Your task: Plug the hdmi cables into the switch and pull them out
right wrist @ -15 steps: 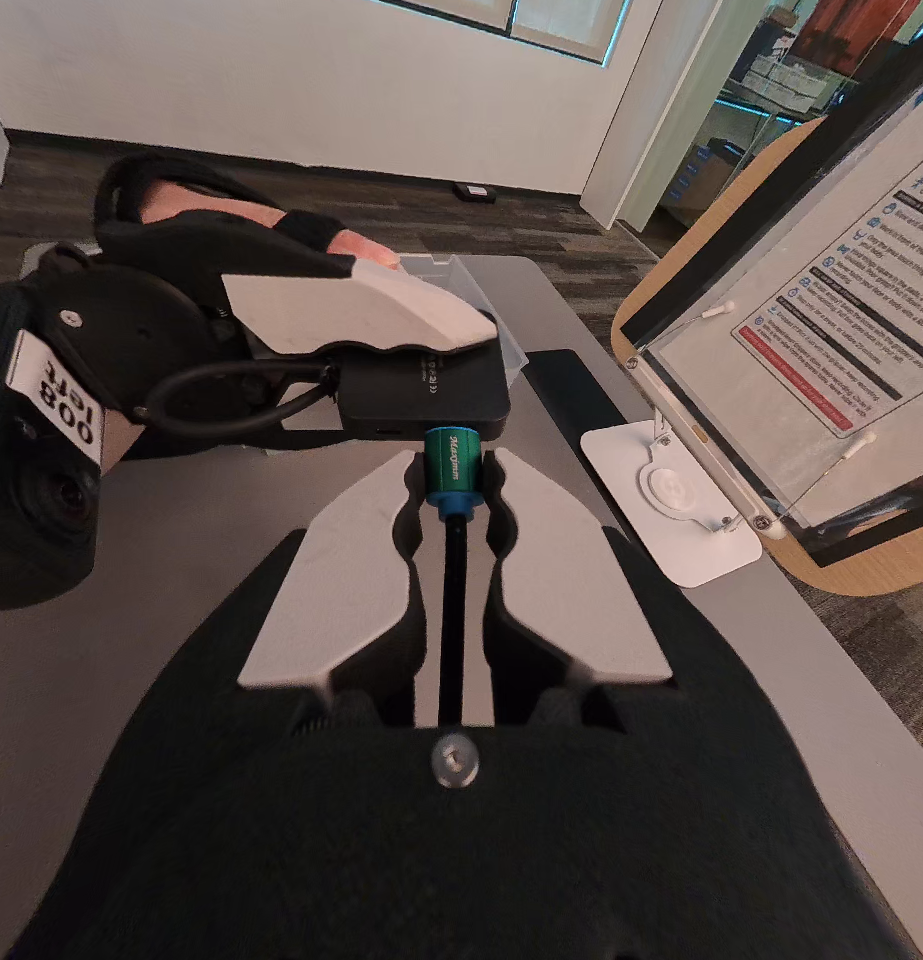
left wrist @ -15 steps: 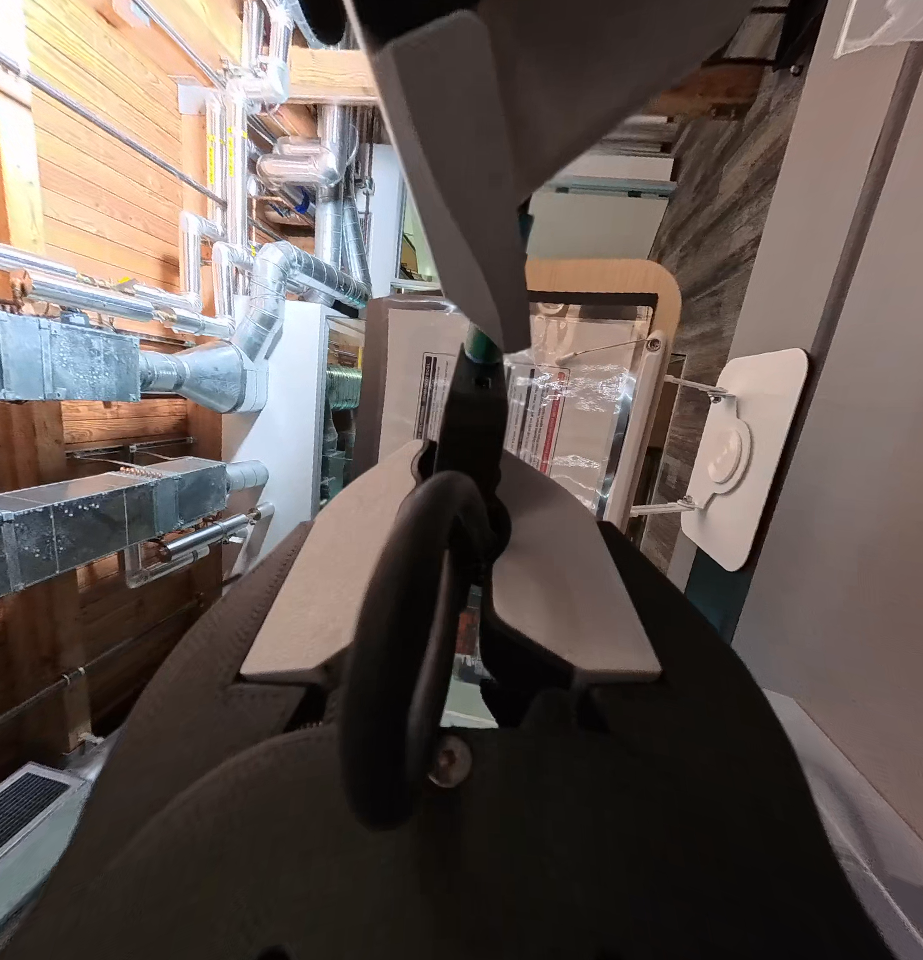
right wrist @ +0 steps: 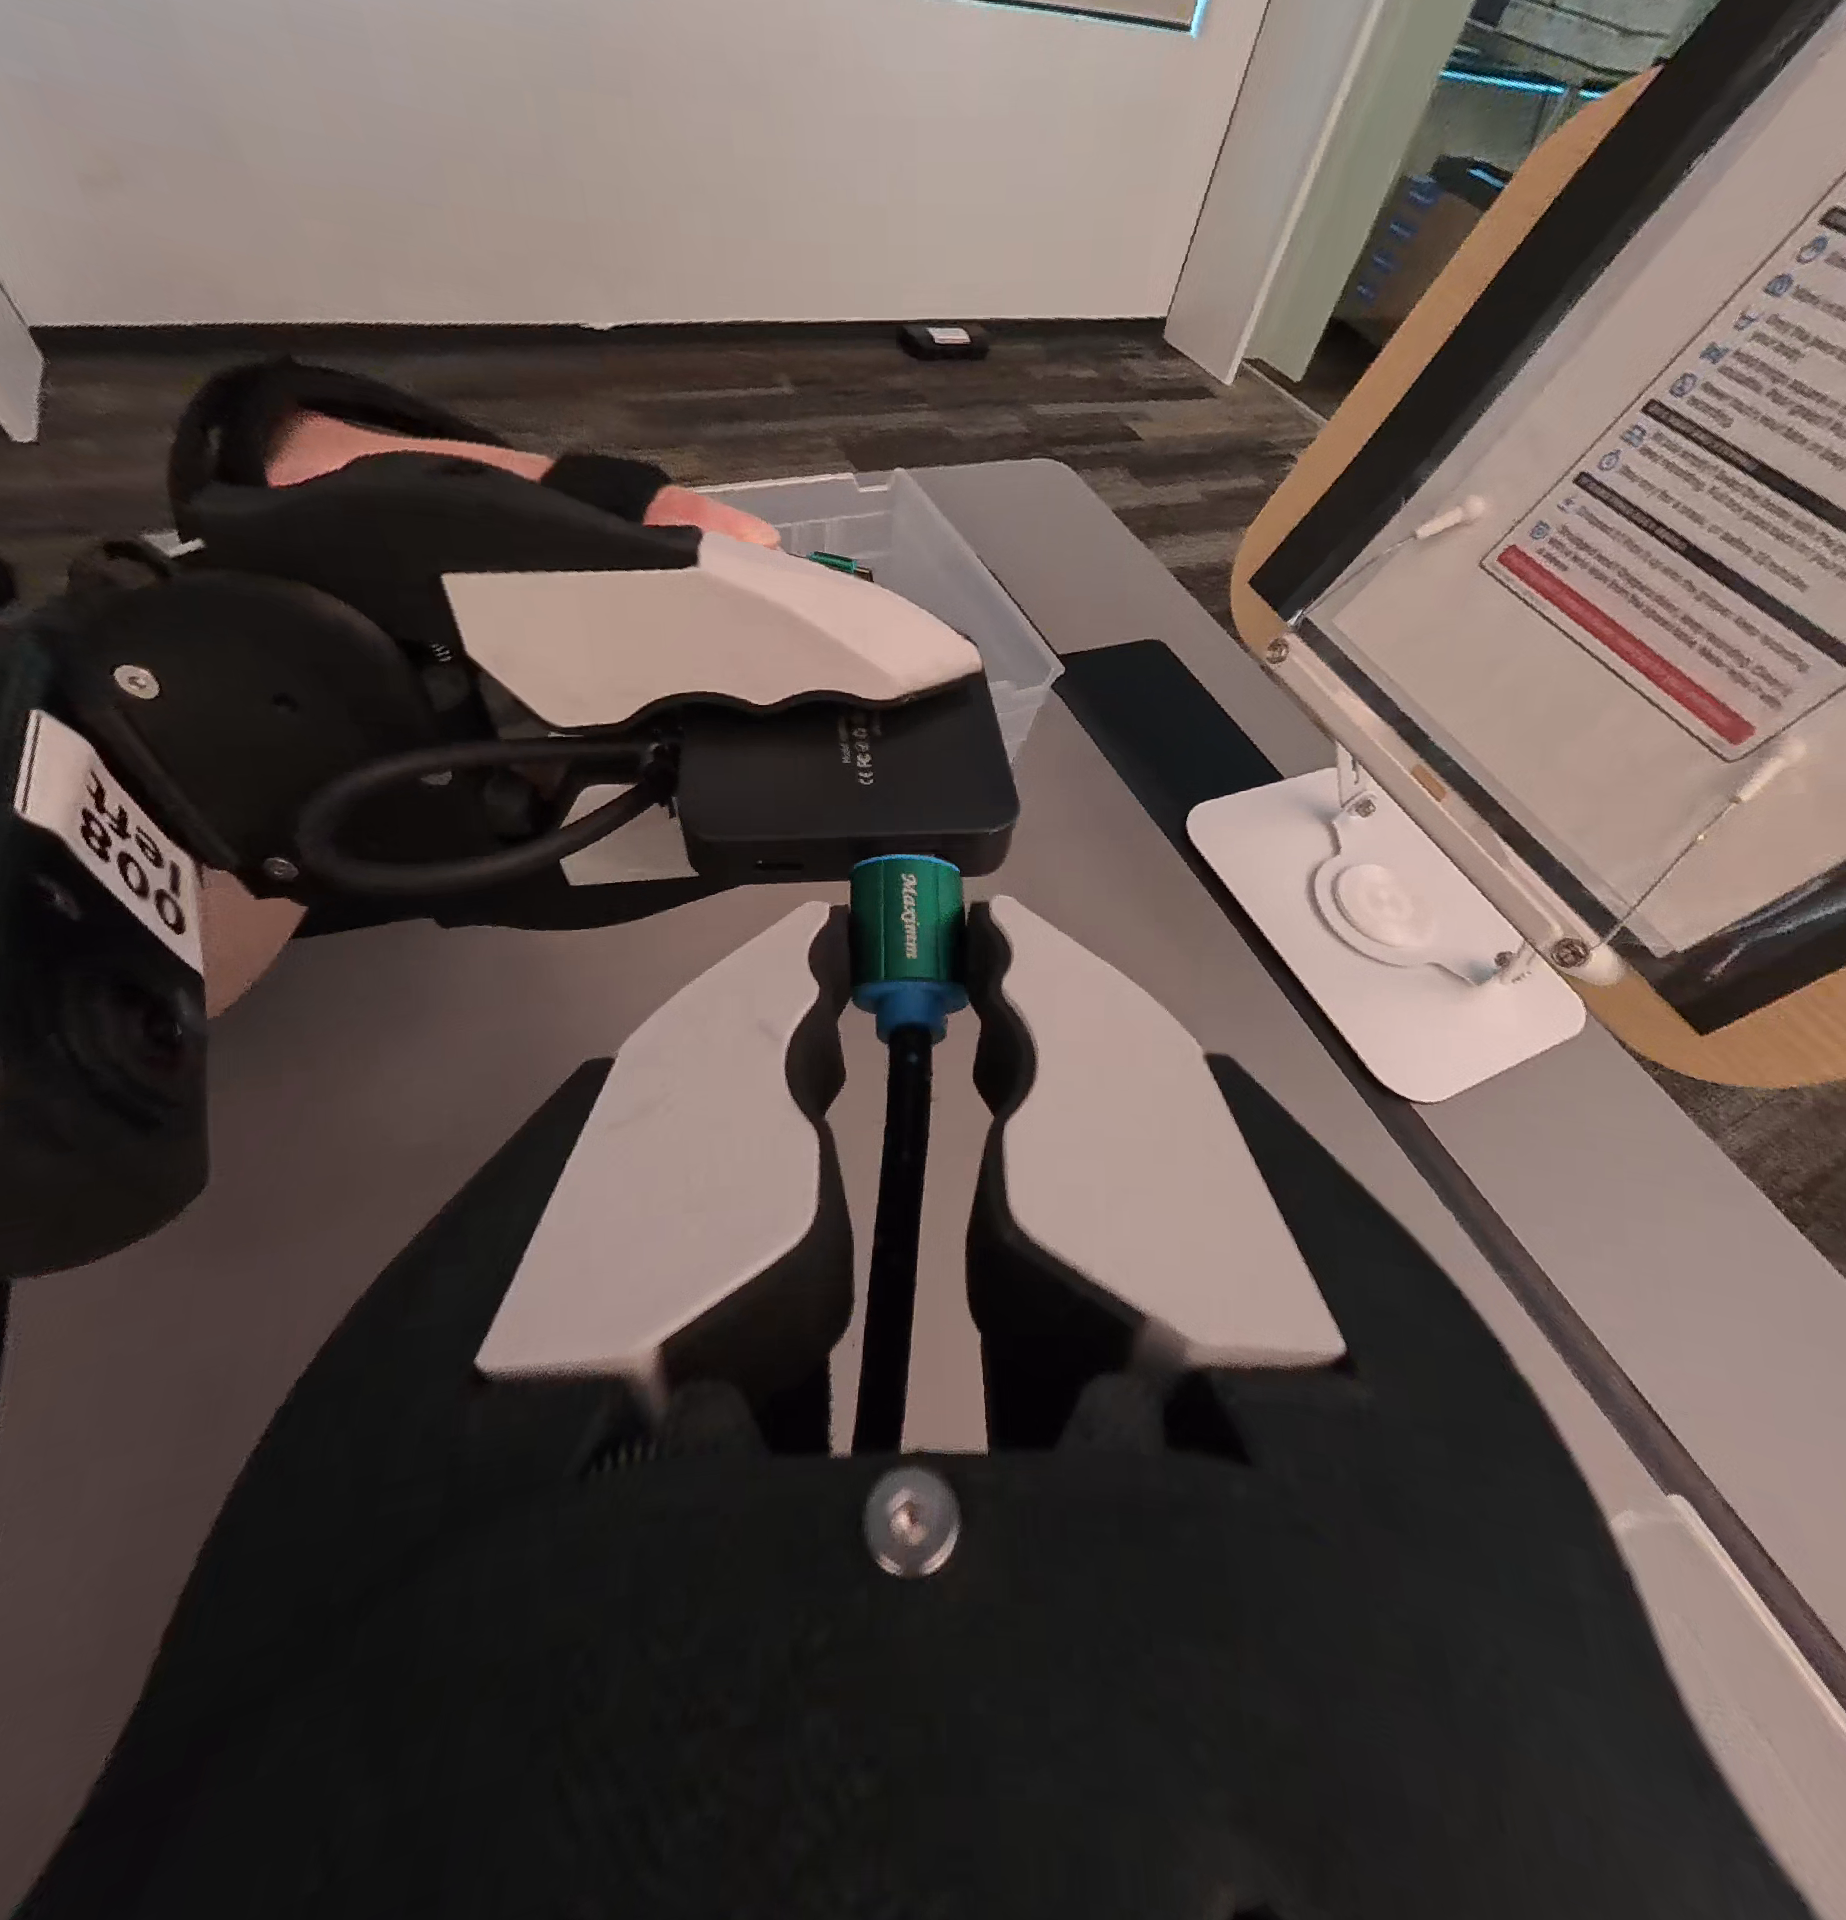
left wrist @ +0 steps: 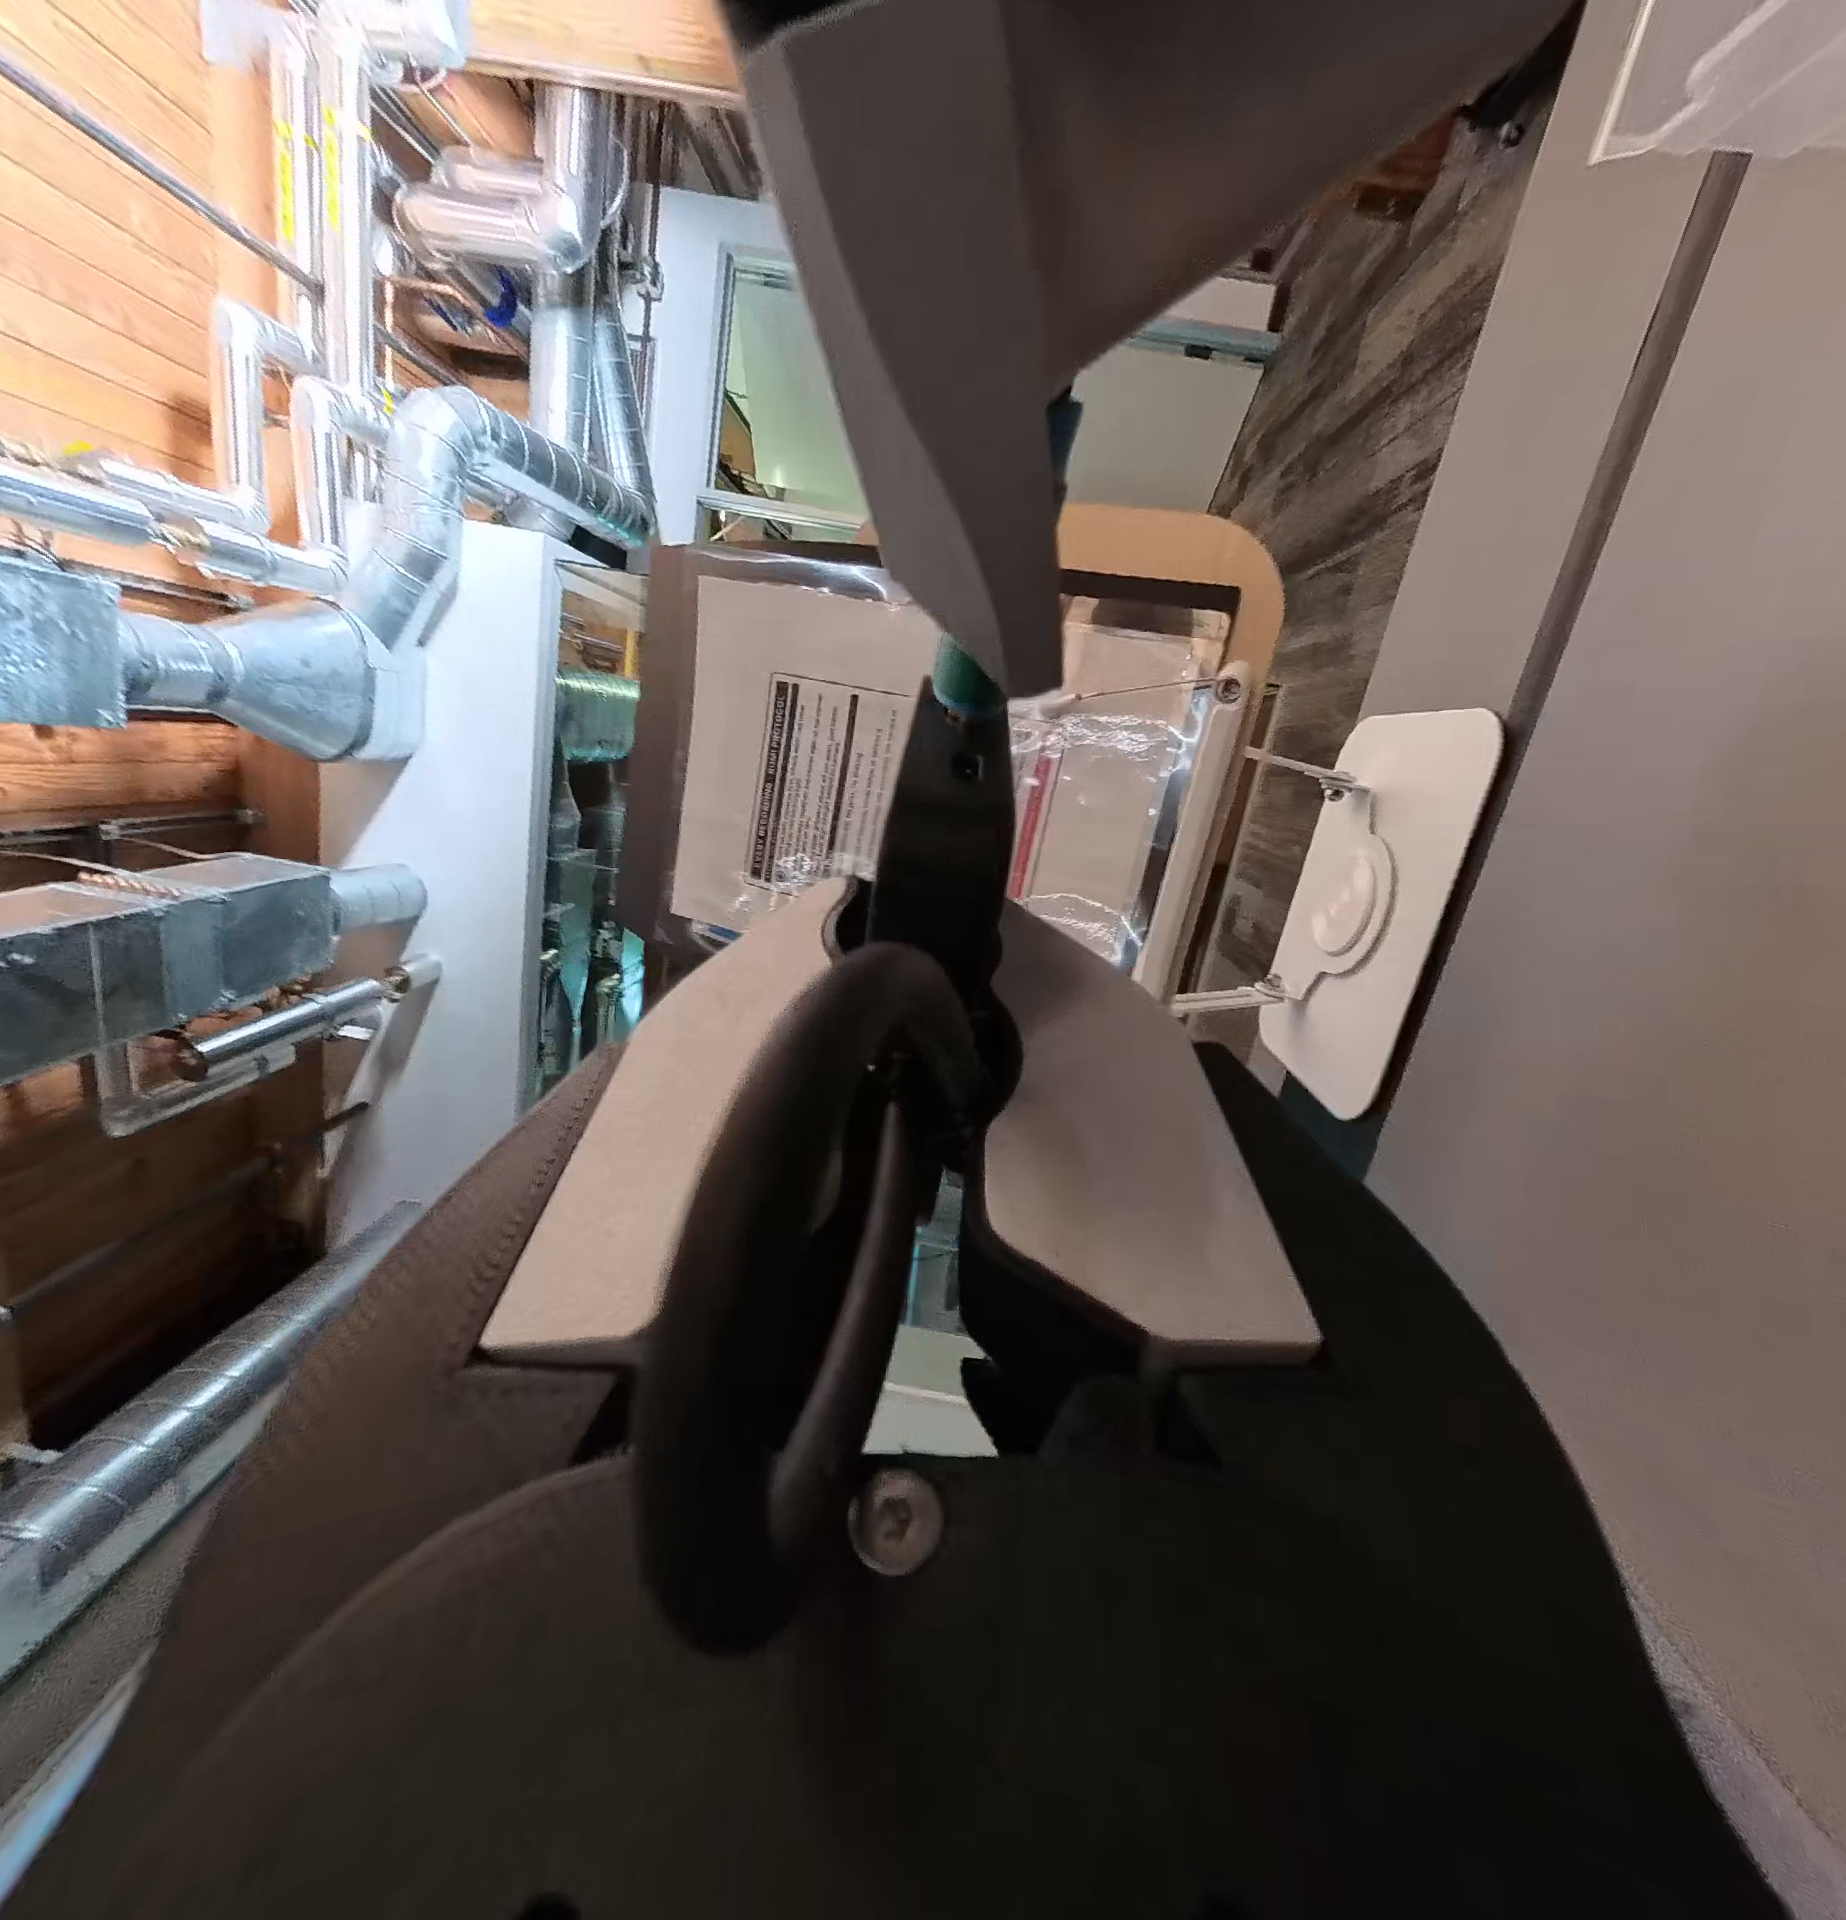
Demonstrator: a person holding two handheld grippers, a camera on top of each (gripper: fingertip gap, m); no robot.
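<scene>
Left wrist view: camera is rolled sideways, so the counter (left wrist: 1677, 935) is running up the right edge. The left gripper (left wrist: 934, 914) is clamping the black HDMI switch (left wrist: 940, 821) edge-on between its white fingers (left wrist: 1106, 1122), long axis pointing forward along the fingers. The switch's short black pigtail cable (left wrist: 773, 1299) is looping back toward the camera. At the switch's far end the green HDMI plug (left wrist: 955, 681) is just showing, under a white finger of the right gripper (left wrist: 929, 364). A white stand base (left wrist: 1376, 914) is sitting on the counter beside an acrylic sign holder (left wrist: 1095, 821); print on its sheet is present, not transcribed.

Right wrist view: right gripper (right wrist: 906, 935) fingers are sitting close on both sides of the green plug (right wrist: 906, 925), touching it or nearly so; cannot tell if they are squeezing. Plug is lying flat, long axis pointing away from the camera, front end seated in the near edge of the switch (right wrist: 846, 800). Its braided black cable (right wrist: 893, 1226) is running back between the fingers. Plug is bearing a script brand mark; switch is showing small printed marks. Left gripper (right wrist: 711, 644) is coming in from the left, holding the switch just above the counter (right wrist: 379, 1039), a white tag on its body. A clear plastic bin (right wrist: 960, 582) is sitting behind.
</scene>
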